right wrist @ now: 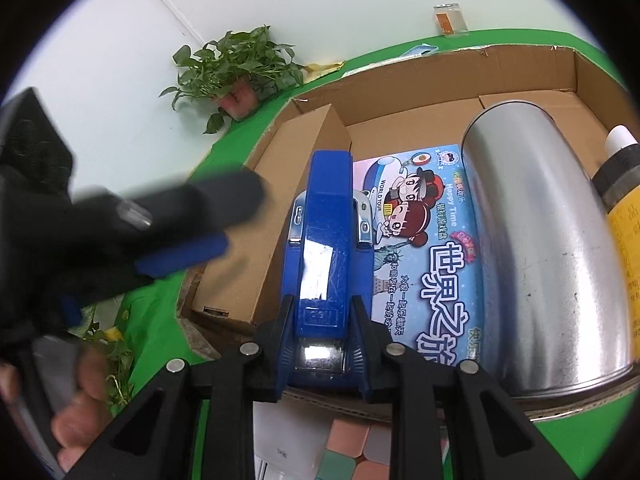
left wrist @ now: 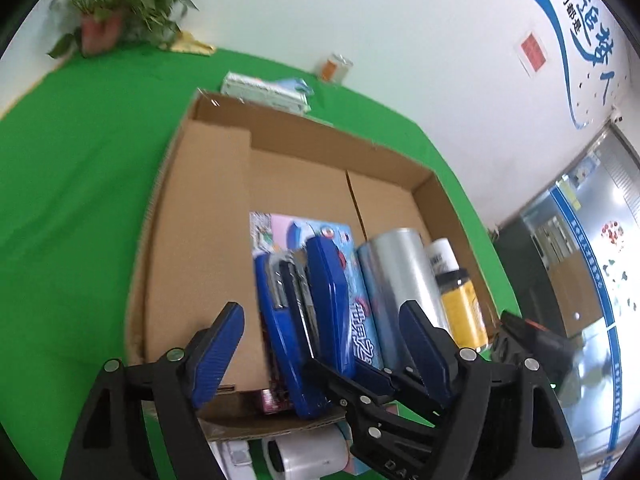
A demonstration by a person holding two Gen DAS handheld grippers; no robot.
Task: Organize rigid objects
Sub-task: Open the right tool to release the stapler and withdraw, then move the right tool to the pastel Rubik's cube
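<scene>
A shallow cardboard box (left wrist: 200,216) (right wrist: 304,148) lies on the green table. In it lie a light blue game box (left wrist: 360,328) (right wrist: 432,248), a silver can (left wrist: 404,284) (right wrist: 532,240) and a yellow bottle with a black cap (left wrist: 460,304) (right wrist: 624,216). My right gripper (right wrist: 320,340) (left wrist: 376,380) is shut on a blue stapler (right wrist: 324,240) (left wrist: 296,320), holding it by its rear end over the box's near wall, left of the game box. My left gripper (left wrist: 320,332) (right wrist: 192,232) is open and empty, hovering over the box's near edge around the stapler.
A potted plant (left wrist: 104,12) (right wrist: 236,72) stands at the table's far corner. A glass jar with an orange label (left wrist: 336,66) (right wrist: 450,20) and a pale pack (left wrist: 264,92) lie beyond the box. A white roll (left wrist: 308,452) and pastel blocks (right wrist: 352,448) lie in front of it.
</scene>
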